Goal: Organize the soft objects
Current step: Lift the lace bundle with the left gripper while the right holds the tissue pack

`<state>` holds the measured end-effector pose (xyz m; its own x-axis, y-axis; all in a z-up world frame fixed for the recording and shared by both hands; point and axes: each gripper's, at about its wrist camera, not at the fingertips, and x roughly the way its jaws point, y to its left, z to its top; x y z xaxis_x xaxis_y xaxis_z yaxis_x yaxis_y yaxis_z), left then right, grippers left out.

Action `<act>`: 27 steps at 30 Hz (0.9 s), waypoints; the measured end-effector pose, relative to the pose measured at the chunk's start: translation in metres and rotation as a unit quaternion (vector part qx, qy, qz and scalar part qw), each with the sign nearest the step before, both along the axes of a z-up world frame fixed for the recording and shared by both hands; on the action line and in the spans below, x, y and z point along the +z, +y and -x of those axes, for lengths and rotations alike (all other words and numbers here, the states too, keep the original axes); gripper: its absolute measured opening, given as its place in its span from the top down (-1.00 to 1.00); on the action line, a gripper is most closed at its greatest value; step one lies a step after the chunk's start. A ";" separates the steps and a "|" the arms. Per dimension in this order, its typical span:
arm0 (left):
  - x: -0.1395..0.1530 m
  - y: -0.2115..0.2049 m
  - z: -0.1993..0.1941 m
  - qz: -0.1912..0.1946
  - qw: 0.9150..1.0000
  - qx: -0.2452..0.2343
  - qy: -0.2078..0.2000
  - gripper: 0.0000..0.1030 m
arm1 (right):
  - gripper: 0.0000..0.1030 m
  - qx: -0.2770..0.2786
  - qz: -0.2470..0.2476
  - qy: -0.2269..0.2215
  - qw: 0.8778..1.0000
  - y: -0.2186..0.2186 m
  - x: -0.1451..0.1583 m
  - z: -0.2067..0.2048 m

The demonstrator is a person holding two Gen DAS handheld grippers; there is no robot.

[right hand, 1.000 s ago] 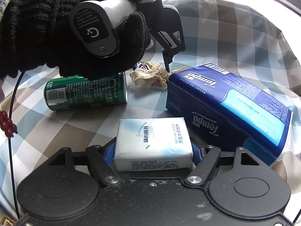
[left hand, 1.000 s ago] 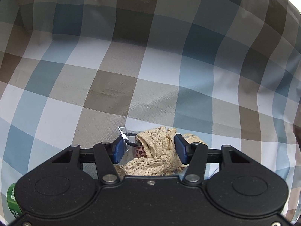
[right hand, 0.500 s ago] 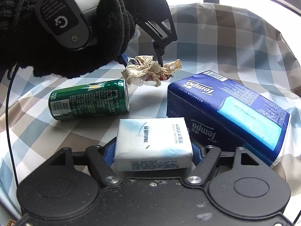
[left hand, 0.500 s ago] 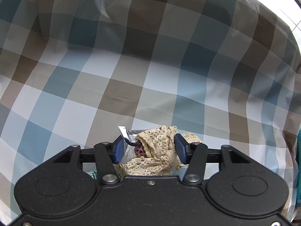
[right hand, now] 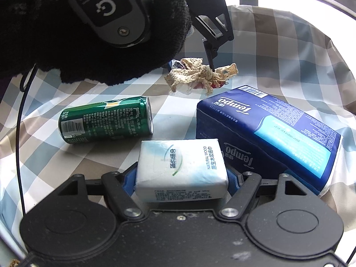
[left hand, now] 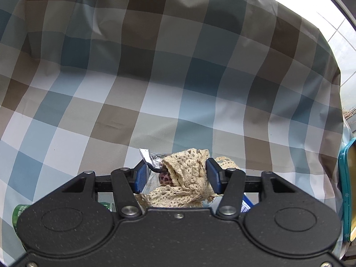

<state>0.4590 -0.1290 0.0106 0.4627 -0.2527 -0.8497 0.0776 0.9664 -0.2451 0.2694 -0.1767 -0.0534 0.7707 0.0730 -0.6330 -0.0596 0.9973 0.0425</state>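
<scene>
Left jaws: the left gripper (left hand: 176, 175) has its two blue pads squeezed in on a tan lace cloth (left hand: 189, 178). The pads are only partly closed, because the bunched cloth fills the gap between them.

What else is in the left jaws: a bit of crinkly clear wrapper (left hand: 148, 156) and something small, pink and spotted sit with the cloth. I cannot tell what the spotted thing is.

Where the cloth is: in the right wrist view the tan lace cloth (right hand: 200, 74) hangs in the air, above the checked cloth (right hand: 278, 51) and clear of the other things.

Right jaws: the right gripper (right hand: 181, 183) is closed tight on a small white tissue pack (right hand: 181, 169). The pack sits flat between the pads, low and near the checked cloth. I cannot tell if it touches it.

Beside the right jaws: a big blue tissue pack (right hand: 267, 133) lies just to the right. A green can (right hand: 105, 120) lies on its side to the left.

Far edge: a teal tray rim (left hand: 347, 189) shows at the right side of the left view.

How far along: I think it is near the start. Both soft things are picked up but not put away. The big blue pack is not touched. Where the soft things should go is not clear.
</scene>
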 end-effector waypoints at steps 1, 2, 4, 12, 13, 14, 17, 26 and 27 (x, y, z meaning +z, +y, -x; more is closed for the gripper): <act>0.002 -0.002 0.001 -0.003 1.000 -0.003 -0.004 -0.02 | -0.45 0.001 -0.001 -0.001 1.000 0.000 0.000 0.000; 0.005 -0.005 0.003 -0.007 1.000 -0.008 -0.012 -0.02 | -0.45 0.002 -0.001 -0.001 1.000 -0.001 0.001 0.001; 0.011 -0.009 0.007 -0.015 0.999 -0.017 -0.024 -0.02 | -0.45 0.004 -0.003 -0.004 1.000 -0.001 0.002 0.002; 0.036 -0.016 0.031 -0.021 0.996 -0.054 -0.063 0.14 | -0.45 0.011 0.002 -0.008 1.000 0.001 0.002 0.003; 0.040 -0.017 0.035 -0.021 0.996 -0.061 -0.069 0.22 | -0.45 0.012 0.003 -0.008 1.000 0.001 0.002 0.003; 0.044 -0.016 0.039 -0.021 0.995 -0.066 -0.075 0.22 | -0.45 0.012 0.004 -0.007 1.000 0.001 0.001 0.003; 0.053 -0.013 0.051 -0.017 0.993 -0.080 -0.087 0.22 | -0.45 0.010 0.009 -0.004 1.000 0.002 -0.001 0.001; 0.041 -0.005 0.054 -0.057 0.992 -0.080 -0.077 0.21 | -0.45 0.009 0.026 0.005 1.000 0.008 -0.007 -0.003; 0.036 -0.004 0.051 -0.061 0.992 -0.080 -0.073 0.14 | -0.45 0.010 0.029 0.008 0.999 0.009 -0.008 -0.004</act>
